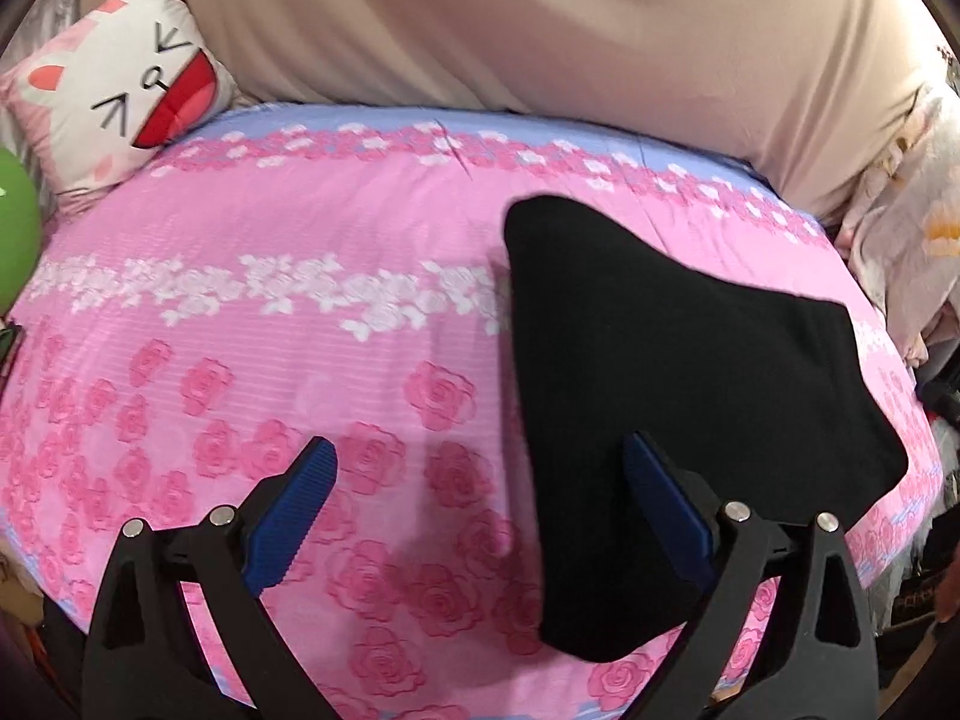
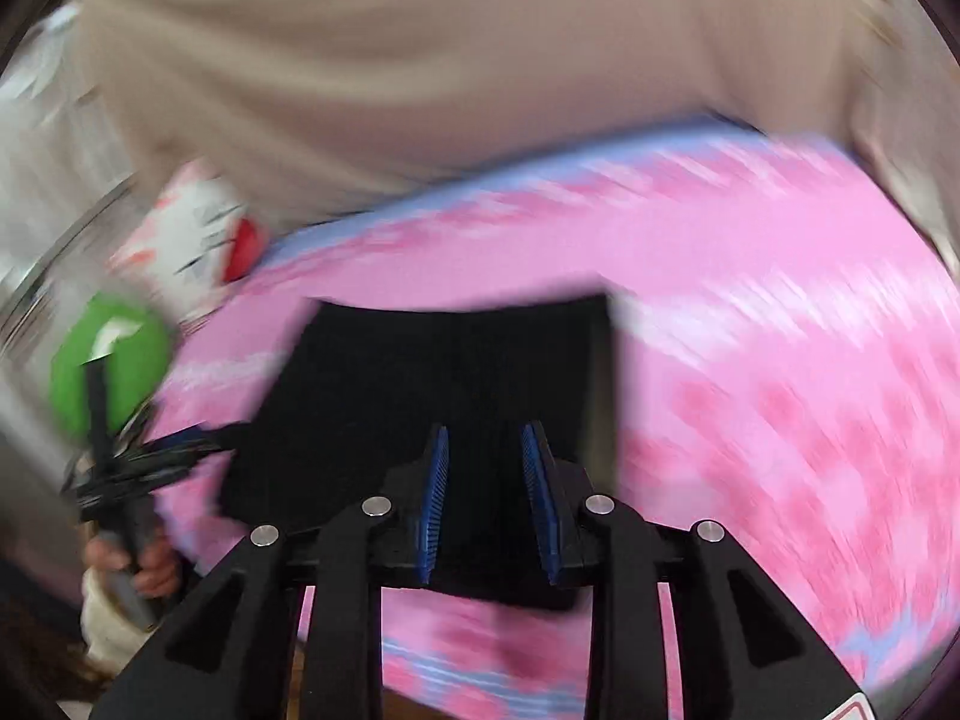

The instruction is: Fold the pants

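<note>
The black pants [image 1: 660,360] lie folded into a compact slab on the right part of the pink flowered bed sheet [image 1: 300,360]. My left gripper [image 1: 480,468] is open wide just above the sheet, its right blue pad [image 1: 660,498] over the pants' left edge and nothing between the pads. In the blurred right wrist view the pants [image 2: 450,372] fill the centre. My right gripper [image 2: 486,444] hovers over their near part with a narrow gap between its blue pads, which press on nothing. At that view's left edge a hand [image 2: 141,564] carries the left gripper [image 2: 174,450].
A cat-face pillow [image 1: 120,102] and a green round object [image 1: 15,240] sit at the bed's far left. A beige cover [image 1: 540,30] bulges along the far side. Pale bedding [image 1: 912,228] is piled at the right edge. The sheet left of the pants is bare.
</note>
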`<state>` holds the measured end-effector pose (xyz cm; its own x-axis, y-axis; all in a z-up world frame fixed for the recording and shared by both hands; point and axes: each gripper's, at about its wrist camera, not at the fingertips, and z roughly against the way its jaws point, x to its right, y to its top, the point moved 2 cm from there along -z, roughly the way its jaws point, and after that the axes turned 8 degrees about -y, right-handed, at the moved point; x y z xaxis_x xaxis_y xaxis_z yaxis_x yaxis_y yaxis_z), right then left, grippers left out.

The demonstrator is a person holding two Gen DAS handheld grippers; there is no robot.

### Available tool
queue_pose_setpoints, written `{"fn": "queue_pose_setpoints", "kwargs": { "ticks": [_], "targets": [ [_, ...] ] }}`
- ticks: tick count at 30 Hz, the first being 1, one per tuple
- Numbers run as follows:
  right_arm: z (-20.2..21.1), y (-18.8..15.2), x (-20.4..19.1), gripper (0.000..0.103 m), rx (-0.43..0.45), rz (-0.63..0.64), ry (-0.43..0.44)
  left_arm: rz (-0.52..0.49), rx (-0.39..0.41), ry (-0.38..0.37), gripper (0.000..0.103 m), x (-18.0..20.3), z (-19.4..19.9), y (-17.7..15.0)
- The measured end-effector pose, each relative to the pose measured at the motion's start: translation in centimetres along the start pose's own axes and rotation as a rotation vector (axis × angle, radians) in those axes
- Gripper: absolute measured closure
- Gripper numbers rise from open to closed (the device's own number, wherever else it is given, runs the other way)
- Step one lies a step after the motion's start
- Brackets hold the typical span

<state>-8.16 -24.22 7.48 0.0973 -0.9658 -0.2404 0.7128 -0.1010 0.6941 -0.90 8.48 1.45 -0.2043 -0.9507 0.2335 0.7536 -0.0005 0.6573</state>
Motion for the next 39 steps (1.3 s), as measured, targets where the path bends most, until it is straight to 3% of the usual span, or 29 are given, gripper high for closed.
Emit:
{"fn": "queue_pose_setpoints", "kwargs": {
  "ticks": [3,6,8,11,14,16,19,21,22,24,26,29,33,35,37,38,39],
  "targets": [
    [-2.4,2.7,-6.3,0.078,-0.023,0.153,0.113,0.011,0.041,0.031,0.009,-0.9,1.8,0.3],
    [-8.1,4.2,-10.5,0.085,-0.075,0.263,0.088,0.026,0.066,0.051,0.009,-2.4,3.4,0.2],
    [-12.8,4.6,-12.0,0.094,-0.138,0.277,0.059,0.03,0.076,0.064,0.009,-3.4,4.3,0.0],
    [-19.2,3.9,-14.8,0.094,-0.228,0.306,0.036,0.034,0.086,0.079,0.009,-4.7,5.1,-0.2],
    [-21.2,3.6,-17.3,0.094,-0.267,0.275,0.121,0.04,0.091,0.099,0.009,-5.7,5.1,-0.2],
    [-22.5,3.3,-18.3,0.101,-0.26,0.281,0.118,0.044,0.085,0.089,0.009,-5.8,4.9,-0.1],
    [-21.6,4.1,-17.0,0.101,-0.251,0.206,0.159,0.038,0.073,0.064,0.009,-5.3,4.5,-0.1],
    [-18.0,4.5,-14.8,0.091,-0.189,0.162,0.154,0.022,0.072,0.046,0.009,-4.5,4.5,-0.2],
    [-16.5,4.7,-13.8,0.076,-0.158,0.156,0.128,0.009,0.073,0.038,0.009,-3.9,4.4,-0.2],
    [-12.5,4.5,-9.7,0.06,-0.092,0.091,0.077,-0.009,0.064,0.016,0.008,-2.7,3.9,-0.3],
    [-9.4,3.8,-4.8,0.057,-0.061,0.018,0.0,-0.027,0.054,-0.003,0.008,-1.4,3.2,-0.1],
    [-6.9,1.5,1.4,0.047,-0.086,-0.065,-0.138,-0.057,0.043,-0.039,0.008,1.0,2.2,0.1],
    [-7.3,-1.2,4.7,0.043,-0.178,-0.165,-0.05,-0.092,0.023,-0.087,0.008,4.2,0.7,0.3],
    [-7.6,-1.7,4.7,0.031,-0.171,-0.169,-0.012,-0.104,0.009,-0.092,0.008,5.3,0.0,0.3],
    [-8.3,-1.7,4.2,0.036,-0.163,-0.149,0.008,-0.104,-0.008,-0.097,0.008,5.8,-0.6,0.2],
    [-8.7,-1.7,3.9,0.049,-0.157,-0.142,0.014,-0.101,-0.018,-0.096,0.008,5.9,-0.9,0.2],
    [-9.0,-1.7,3.4,0.073,-0.164,-0.125,0.021,-0.095,-0.026,-0.091,0.008,5.9,-1.1,0.2]
  ]
}}
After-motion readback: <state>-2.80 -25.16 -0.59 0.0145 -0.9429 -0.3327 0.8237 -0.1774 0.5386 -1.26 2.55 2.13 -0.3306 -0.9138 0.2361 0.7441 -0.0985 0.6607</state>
